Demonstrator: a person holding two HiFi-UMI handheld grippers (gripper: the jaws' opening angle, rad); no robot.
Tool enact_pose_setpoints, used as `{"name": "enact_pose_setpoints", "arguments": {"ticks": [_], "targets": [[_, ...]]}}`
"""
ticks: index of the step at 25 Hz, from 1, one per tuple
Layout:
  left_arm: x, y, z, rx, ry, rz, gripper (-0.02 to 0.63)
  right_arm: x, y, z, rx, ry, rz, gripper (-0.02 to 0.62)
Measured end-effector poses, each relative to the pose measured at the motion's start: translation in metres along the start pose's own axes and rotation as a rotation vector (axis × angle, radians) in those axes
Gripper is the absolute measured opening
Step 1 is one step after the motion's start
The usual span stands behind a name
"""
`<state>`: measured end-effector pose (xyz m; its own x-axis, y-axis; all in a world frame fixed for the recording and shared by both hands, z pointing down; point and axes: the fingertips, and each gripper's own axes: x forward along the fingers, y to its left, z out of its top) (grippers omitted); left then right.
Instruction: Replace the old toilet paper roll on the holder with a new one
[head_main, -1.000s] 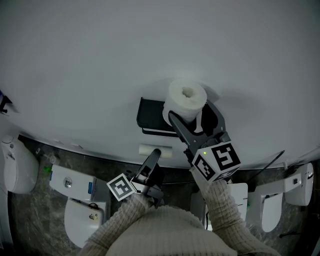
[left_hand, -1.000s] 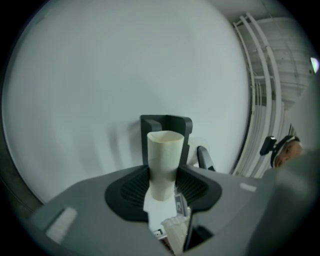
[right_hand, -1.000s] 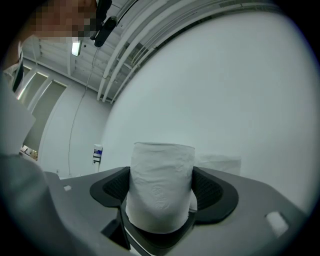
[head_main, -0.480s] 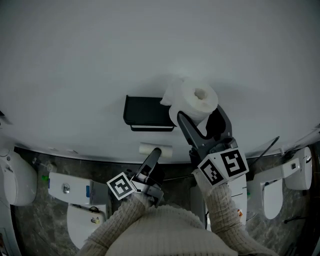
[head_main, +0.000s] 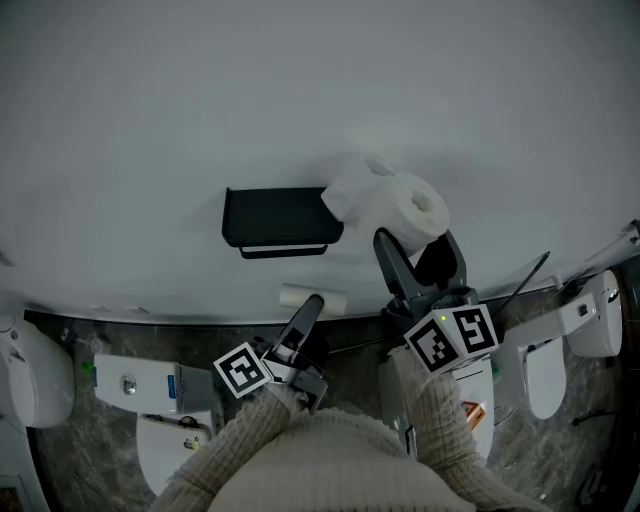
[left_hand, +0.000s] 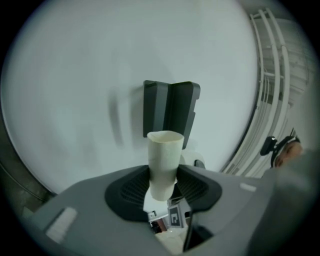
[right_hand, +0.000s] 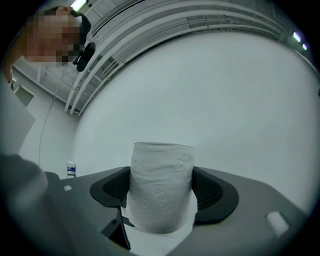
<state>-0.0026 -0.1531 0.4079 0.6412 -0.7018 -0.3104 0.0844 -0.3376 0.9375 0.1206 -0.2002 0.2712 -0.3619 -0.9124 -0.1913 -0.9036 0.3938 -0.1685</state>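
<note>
A black wall holder (head_main: 278, 220) hangs bare on the white wall; in the left gripper view the holder (left_hand: 170, 111) stands straight ahead. My left gripper (head_main: 306, 312) is shut on an empty cardboard tube (head_main: 312, 297), below the holder. The tube (left_hand: 163, 167) stands upright between the ribbed pads (left_hand: 131, 189). My right gripper (head_main: 418, 243) is shut on a full white toilet paper roll (head_main: 414, 207), just right of the holder, with a loose sheet (head_main: 347, 194) hanging toward it. The roll (right_hand: 161, 186) fills the space between the jaws of my right gripper (right_hand: 161, 196).
Low in the head view, white toilets stand on the dark floor at the left (head_main: 160, 410) and right (head_main: 560, 370). The person's knitted sleeves (head_main: 300, 450) fill the bottom middle. A small bottle (right_hand: 71, 169) stands at the left of the right gripper view.
The right gripper has carried the roll to the right, off the holder's right end, so the whole holder now shows. The left gripper with the tube has hardly shifted.
</note>
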Motion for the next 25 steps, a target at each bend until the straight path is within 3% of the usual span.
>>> {"name": "enact_pose_setpoints", "arguments": {"ticks": [5, 16, 25], "targets": [[-0.001, 0.003, -0.002, 0.002, 0.005, 0.015, 0.167, -0.009, -0.016, -0.020, 0.164, -0.034, -0.045, 0.385], [-0.010, 0.003, 0.004, 0.024, -0.035, 0.044, 0.167, -0.003, -0.023, -0.070, 0.517, -0.069, -0.057, 0.385], [-0.028, 0.004, 0.021, 0.045, -0.111, 0.068, 0.167, 0.011, -0.015, -0.091, 0.681, -0.085, -0.061, 0.383]]}}
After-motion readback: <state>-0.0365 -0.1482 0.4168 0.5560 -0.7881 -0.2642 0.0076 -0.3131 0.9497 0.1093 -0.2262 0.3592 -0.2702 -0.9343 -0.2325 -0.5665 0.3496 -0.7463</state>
